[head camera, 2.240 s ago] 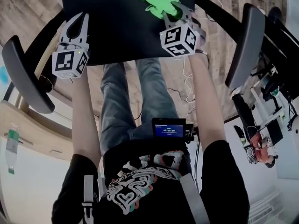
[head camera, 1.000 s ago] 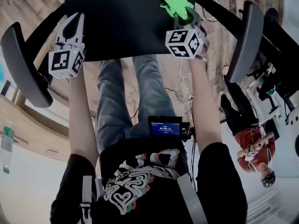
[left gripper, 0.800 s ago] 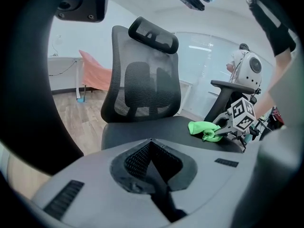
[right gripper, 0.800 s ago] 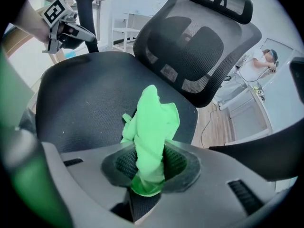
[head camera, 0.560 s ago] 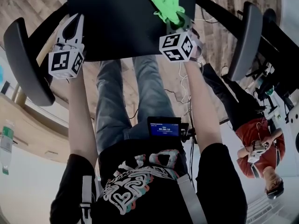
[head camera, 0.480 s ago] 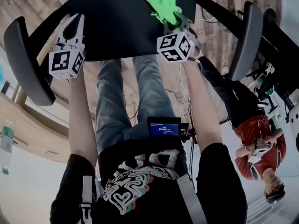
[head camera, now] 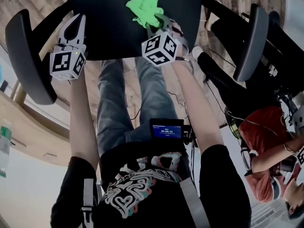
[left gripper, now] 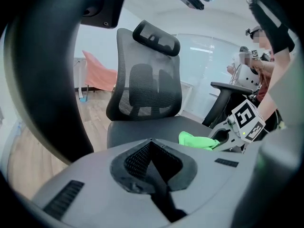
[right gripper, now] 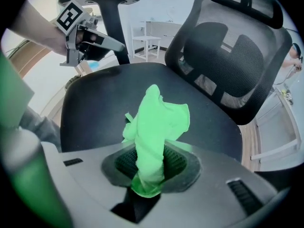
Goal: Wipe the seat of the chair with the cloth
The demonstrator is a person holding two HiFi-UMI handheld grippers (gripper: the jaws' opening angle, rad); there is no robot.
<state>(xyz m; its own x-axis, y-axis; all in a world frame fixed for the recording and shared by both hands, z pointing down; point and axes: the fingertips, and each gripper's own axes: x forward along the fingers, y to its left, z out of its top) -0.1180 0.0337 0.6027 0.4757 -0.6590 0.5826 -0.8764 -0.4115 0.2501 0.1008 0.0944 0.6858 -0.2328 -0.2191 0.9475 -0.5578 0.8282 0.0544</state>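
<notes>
Right gripper point(head camera: 156, 23) clamps cloth point(right gripper: 156, 122) (seemingly touching seat point(right gripper: 95, 108)).

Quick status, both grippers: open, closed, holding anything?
Left hand-held gripper: closed, nothing between the jaws.
Right hand-held gripper: closed on the green cloth.

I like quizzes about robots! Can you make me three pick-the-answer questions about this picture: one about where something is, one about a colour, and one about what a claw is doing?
1. Where is the cloth?
A. on a table
B. on the seat
C. in a bucket

2. What colour is the cloth?
A. red
B. green
C. blue

3. What is the left claw doing?
A. shut, holding nothing
B. gripping the cloth
C. wide open

Answers:
1. B: the right claw holds it on the seat.
2. B: it is bright green.
3. A: its jaws meet with nothing between them.
</notes>
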